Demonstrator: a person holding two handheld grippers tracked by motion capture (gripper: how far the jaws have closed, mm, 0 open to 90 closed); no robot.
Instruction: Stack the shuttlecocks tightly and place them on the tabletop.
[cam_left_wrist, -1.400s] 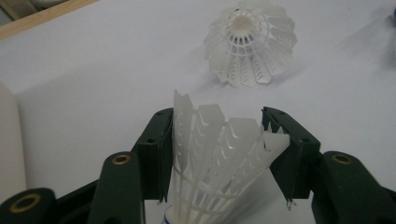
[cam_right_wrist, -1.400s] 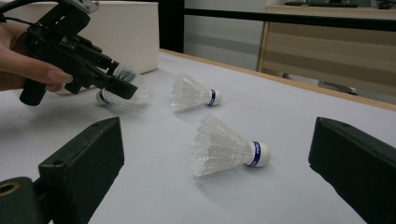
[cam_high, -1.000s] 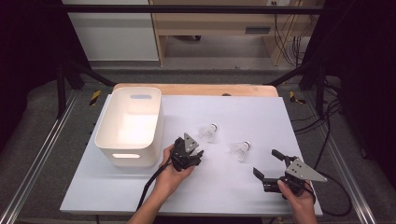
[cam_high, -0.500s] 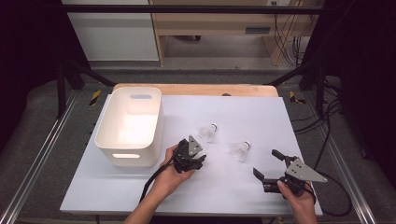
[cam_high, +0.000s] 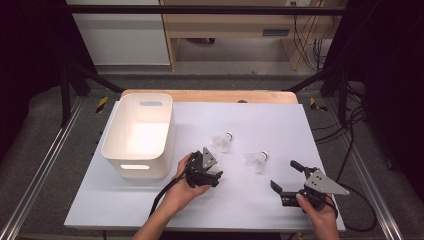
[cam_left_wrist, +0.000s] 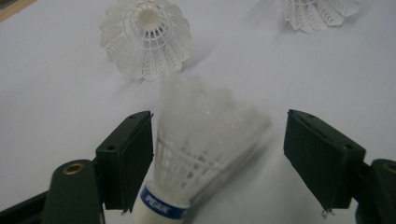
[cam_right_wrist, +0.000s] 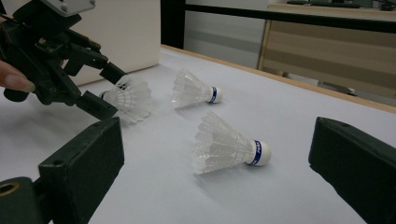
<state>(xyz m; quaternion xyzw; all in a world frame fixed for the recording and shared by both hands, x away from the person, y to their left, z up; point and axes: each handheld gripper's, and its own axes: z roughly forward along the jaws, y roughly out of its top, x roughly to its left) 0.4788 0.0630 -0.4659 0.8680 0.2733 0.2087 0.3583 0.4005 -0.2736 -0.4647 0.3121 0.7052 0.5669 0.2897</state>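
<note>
From the high view, a white rectangular board (cam_high: 150, 200) was seen laid over the table, with a white plastic bin with handle slots (cam_high: 139, 135) set on its left part. The left gripper (cam_high: 212, 176) was held low on the board just right of the bin's near corner, and a white plastic shuttlecock with a blue-banded cork (cam_high: 215, 174) was glimpsed at its tips. A second white shuttlecock (cam_high: 222, 142) was seen lying just beyond it, and a third white shuttlecock (cam_high: 257, 161) lay to the right, between the two grippers. The right gripper (cam_high: 286, 176) was held at the near right, its jaws spread wide with nothing between them.

In the left gripper view, the jaws were seen parted, having just been opening. The banded shuttlecock (cam_left_wrist: 196, 149) was caught between them, blurred, its cork at the near edge; it leaned close against the left jaw, while the right jaw stood well apart from it. The second shuttlecock (cam_left_wrist: 147, 39) was seen farther off, and the third (cam_left_wrist: 322, 11) at the far right.

In the right gripper view, the wide-set jaws framed the third shuttlecock (cam_right_wrist: 224, 145), which lay on its side, cork to the right. Beyond it the second (cam_right_wrist: 194, 91) was seen, and at the far left the left gripper (cam_right_wrist: 109, 88) with the first shuttlecock (cam_right_wrist: 128, 98) between its open jaws, in front of the bin (cam_right_wrist: 126, 32).
</note>
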